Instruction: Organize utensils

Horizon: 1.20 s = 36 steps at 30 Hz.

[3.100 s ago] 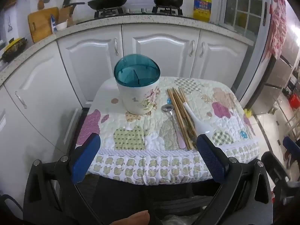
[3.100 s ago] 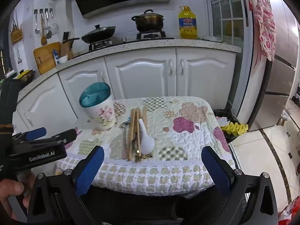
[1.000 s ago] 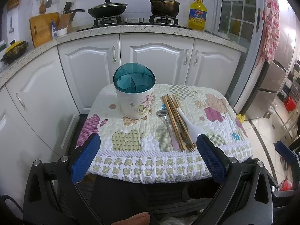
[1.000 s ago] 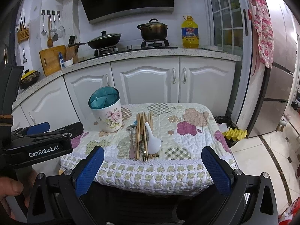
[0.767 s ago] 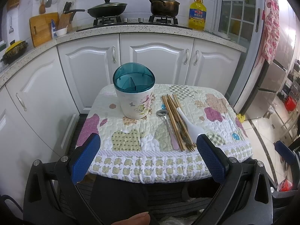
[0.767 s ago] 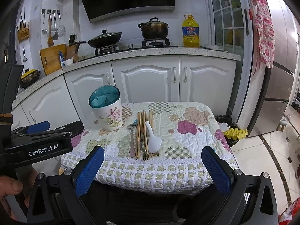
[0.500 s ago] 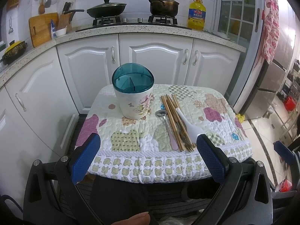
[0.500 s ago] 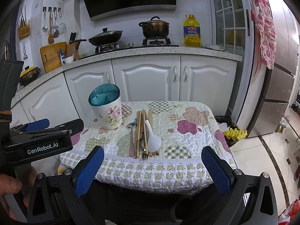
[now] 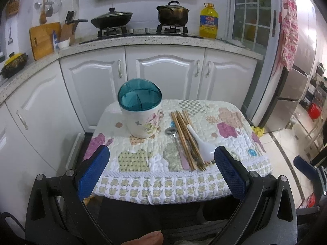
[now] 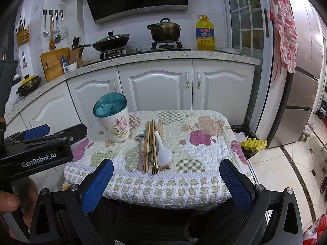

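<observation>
A white floral utensil holder (image 9: 143,120) (image 10: 114,122) with a teal divided lid stands at the back left of a small quilt-covered table (image 9: 235,126) (image 10: 204,143). To its right lie several wooden chopsticks (image 9: 181,130) (image 10: 147,143), a metal spoon with a pink handle (image 9: 177,143) (image 10: 140,149), a fork (image 10: 153,167) and a white ceramic spoon (image 9: 201,141) (image 10: 162,150). My left gripper (image 9: 161,159) hangs open, short of the table's front edge. My right gripper (image 10: 165,169) is also open and empty, back from the same edge.
White kitchen cabinets (image 9: 163,75) and a counter with a stove, wok (image 9: 110,19), pot (image 9: 172,13) and yellow oil bottle (image 9: 208,21) stand behind the table. A fridge (image 10: 298,94) is at the right. A black bin with yellow egg trays (image 10: 253,144) sits on the floor beside the table.
Both grippers have risen and tilted up a little, so the table sits lower in both views. Nothing on the table has moved and both grippers stay open.
</observation>
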### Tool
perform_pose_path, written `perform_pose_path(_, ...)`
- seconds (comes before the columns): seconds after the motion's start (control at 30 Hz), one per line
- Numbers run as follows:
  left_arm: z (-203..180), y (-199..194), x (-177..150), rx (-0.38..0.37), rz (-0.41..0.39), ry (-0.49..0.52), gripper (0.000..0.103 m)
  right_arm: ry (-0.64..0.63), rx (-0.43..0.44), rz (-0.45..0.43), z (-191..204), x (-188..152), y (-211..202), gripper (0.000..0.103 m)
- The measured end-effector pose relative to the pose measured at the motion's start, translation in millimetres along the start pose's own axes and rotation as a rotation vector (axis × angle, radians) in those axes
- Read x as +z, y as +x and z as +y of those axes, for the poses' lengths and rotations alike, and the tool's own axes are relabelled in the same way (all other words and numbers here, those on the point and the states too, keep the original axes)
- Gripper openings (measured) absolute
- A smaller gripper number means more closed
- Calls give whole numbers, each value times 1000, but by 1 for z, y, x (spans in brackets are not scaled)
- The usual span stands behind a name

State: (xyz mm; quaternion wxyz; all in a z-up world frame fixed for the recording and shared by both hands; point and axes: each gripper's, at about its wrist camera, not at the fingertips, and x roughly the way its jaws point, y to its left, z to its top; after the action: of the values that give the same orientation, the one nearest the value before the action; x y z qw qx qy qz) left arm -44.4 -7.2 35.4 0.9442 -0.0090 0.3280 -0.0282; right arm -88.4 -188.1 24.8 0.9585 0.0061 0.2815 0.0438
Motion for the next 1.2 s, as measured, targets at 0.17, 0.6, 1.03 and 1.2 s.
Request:
perform_pose_path(0.17,-4,14,-6,2,31,5,103,10,-2,20,-4,-4,6,103)
perform_pose_path(0.6,-7,43,-11,-34,61,32,103,39,-3,117,-17,-14,43,103)
perform_pose_path(1.03,7,84,-15,-1,114,22,103,38,-7,204,-26,-14,84,103)
perform_pose_path(1.2,16,100,-17,-77,125,-29,103,12,-13,223,-25,-12,98,103)
